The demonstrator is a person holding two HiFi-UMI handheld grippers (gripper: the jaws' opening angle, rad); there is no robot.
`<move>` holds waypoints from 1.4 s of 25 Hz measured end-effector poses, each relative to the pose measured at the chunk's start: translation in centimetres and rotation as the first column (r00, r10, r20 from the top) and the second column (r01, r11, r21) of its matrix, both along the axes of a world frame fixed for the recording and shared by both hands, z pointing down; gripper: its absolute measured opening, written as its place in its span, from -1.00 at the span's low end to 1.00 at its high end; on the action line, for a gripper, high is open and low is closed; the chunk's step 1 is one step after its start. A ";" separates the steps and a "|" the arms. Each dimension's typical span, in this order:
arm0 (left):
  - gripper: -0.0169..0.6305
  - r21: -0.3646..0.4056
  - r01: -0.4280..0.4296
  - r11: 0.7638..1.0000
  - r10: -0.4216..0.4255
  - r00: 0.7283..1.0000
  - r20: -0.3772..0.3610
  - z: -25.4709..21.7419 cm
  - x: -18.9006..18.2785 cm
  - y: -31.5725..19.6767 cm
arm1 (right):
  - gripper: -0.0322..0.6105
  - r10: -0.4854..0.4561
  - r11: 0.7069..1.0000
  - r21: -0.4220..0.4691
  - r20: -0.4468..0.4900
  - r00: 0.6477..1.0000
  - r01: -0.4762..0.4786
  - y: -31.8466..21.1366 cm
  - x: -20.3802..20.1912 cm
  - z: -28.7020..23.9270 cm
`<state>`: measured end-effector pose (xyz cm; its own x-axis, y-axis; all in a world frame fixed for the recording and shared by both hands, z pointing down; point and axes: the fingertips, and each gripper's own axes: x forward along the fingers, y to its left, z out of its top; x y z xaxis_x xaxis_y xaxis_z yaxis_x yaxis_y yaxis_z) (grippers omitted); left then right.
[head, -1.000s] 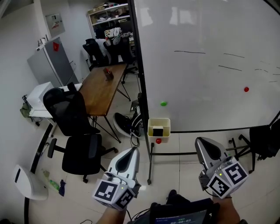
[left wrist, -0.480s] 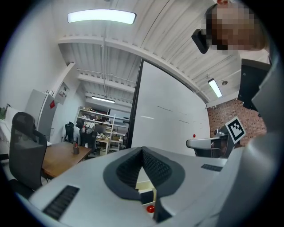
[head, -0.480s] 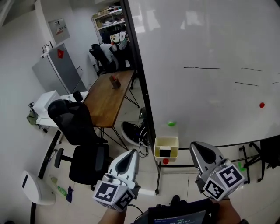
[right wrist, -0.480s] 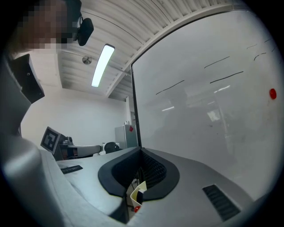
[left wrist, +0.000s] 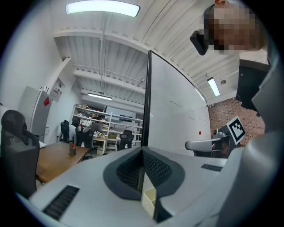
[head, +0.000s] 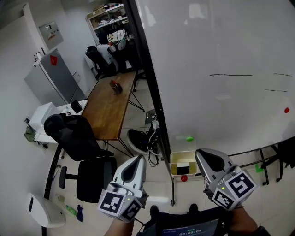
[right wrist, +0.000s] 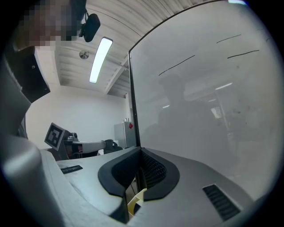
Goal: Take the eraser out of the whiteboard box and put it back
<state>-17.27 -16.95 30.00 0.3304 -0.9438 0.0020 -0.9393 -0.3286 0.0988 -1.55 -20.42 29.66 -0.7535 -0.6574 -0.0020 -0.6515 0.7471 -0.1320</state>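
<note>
Plainly held the left gripper (head: 136, 160) clenched at 7 o'clock of the head view, jaws pressed together on nothing. Held the right gripper (head: 203, 157) likewise clenched and empty at 5 o'clock, nose toward the whiteboard (head: 221, 46).

Found the cream whiteboard box (head: 183, 156) between the two grippers, just at 9 o'clock of the right gripper's tip, at the board's lower edge and beside its black frame post (head: 154, 92). Saw the black eraser (head: 183, 169) lying inside the box, touched by neither gripper.

Noted a red magnet (head: 184, 178) just at 6 o'clock of the box, a green magnet (head: 189, 138) on the board at 12 o'clock of it, and a second red dot (head: 286, 110) far out at 3 o'clock. Made out thin marker lines (head: 230, 75) across the board.

Spotted a wooden table (head: 108, 103) at 10 o'clock of the view, with black office chairs (head: 73, 133) at 9 o'clock, just beside its near end. Glimpsed cluttered shelving (head: 108, 14) at 12 o'clock, well apart from everything else.
</note>
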 end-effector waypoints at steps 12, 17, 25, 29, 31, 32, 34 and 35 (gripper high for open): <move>-0.88 -0.059 -0.183 0.981 0.180 0.983 -0.042 3.5 -6.6 -3.5 | -0.46 0.251 0.964 -0.079 -0.051 0.967 -0.254 -2.5 -6.4 4.0; -0.88 -0.062 -0.189 0.980 0.186 0.981 -0.047 4.1 -7.0 -3.9 | -0.13 0.298 0.943 -0.110 -0.150 0.943 -0.315 -3.2 -6.7 7.8; -0.88 -0.118 -0.191 0.974 0.185 0.981 -0.065 7.9 -6.5 -4.6 | 0.00 0.291 0.907 -0.229 -0.266 0.919 -0.354 -2.8 -7.0 15.5; -0.88 -0.152 -0.180 0.972 0.172 0.983 -0.064 9.9 -6.3 -5.0 | 0.00 0.282 0.896 -0.255 -0.307 0.909 -0.364 -2.7 -7.1 18.2; -0.88 -0.167 -0.175 0.970 0.167 0.984 -0.061 10.8 -6.4 -4.9 | 0.00 0.283 0.891 -0.258 -0.330 0.901 -0.374 -2.7 -7.0 19.2; -0.88 -0.175 -0.171 0.970 0.163 0.985 -0.058 11.1 -6.4 -4.9 | 0.03 0.282 0.888 -0.262 -0.341 0.897 -0.378 -2.6 -7.0 19.7; -0.88 -0.187 -0.167 0.968 0.159 0.986 -0.057 11.9 -6.5 -4.9 | 0.04 0.281 0.882 -0.274 -0.350 0.894 -0.384 -2.7 -6.9 20.6; -0.88 -0.191 -0.166 0.967 0.158 0.986 -0.056 12.4 -6.5 -5.0 | 0.04 0.281 0.879 -0.281 -0.349 0.894 -0.386 -2.7 -6.9 21.0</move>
